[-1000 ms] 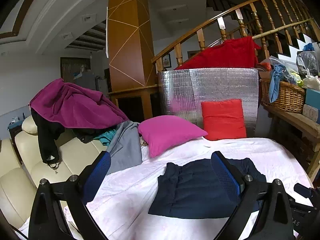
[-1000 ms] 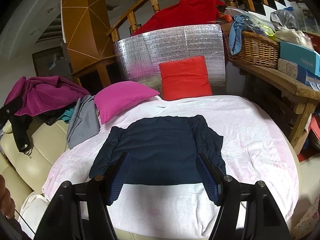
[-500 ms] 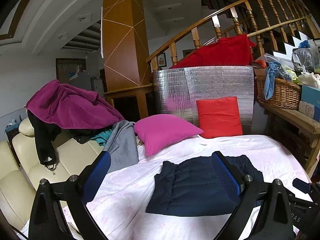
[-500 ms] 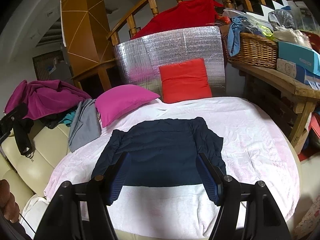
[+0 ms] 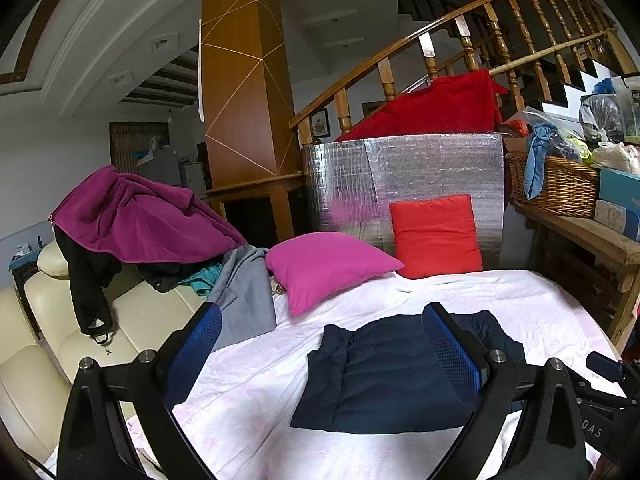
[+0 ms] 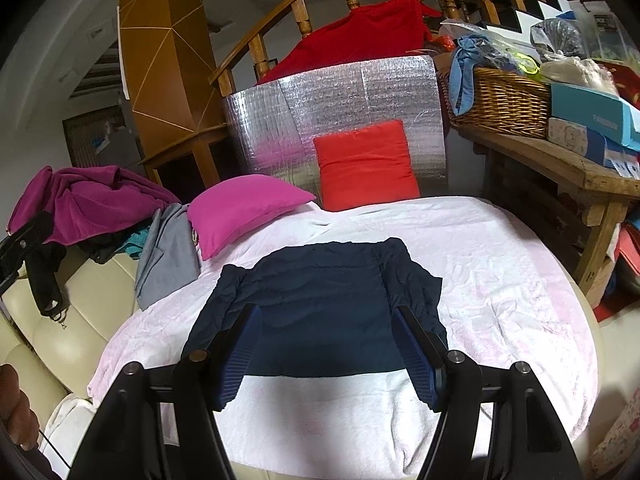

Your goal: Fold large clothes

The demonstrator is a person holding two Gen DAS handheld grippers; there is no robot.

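Dark navy quilted jacket (image 6: 320, 304) lies flat on the pale pink-and-white sheet of the bed (image 6: 500, 280), centre of the right wrist frame, lower centre-right in the left wrist frame (image 5: 384, 376). Looks partly folded already: both sleeves seem tucked in along the sides, hem edge straight and nearest the cameras, collar end toward the pillows. My read, not certain. Long axis runs away from the cameras, hem near, shoulders far. Right tongs (image 6: 326, 354) are released, blue pads wide apart, nothing between them, hovering just above the hem edge and squarely centred on the jacket. Left tongs (image 5: 324, 356) also released and empty, sitting off to the left of the garment: the right pad overlaps the jacket in frame, the left pad is over bare sheet. So the right hand is nearer and better aligned; the left needs to shift right to reach the left hem corner. Next move probably takes both hem corners and folds toward the collar, along the long axis. Risk: slippery padded fabric, tucked sleeves may slide out on the lift. Clutter is well clear: magenta pillow (image 6: 244, 208) and red cushion (image 6: 366, 164) at the upper centre, grey garment (image 6: 166, 256) draped at the left bed edge.
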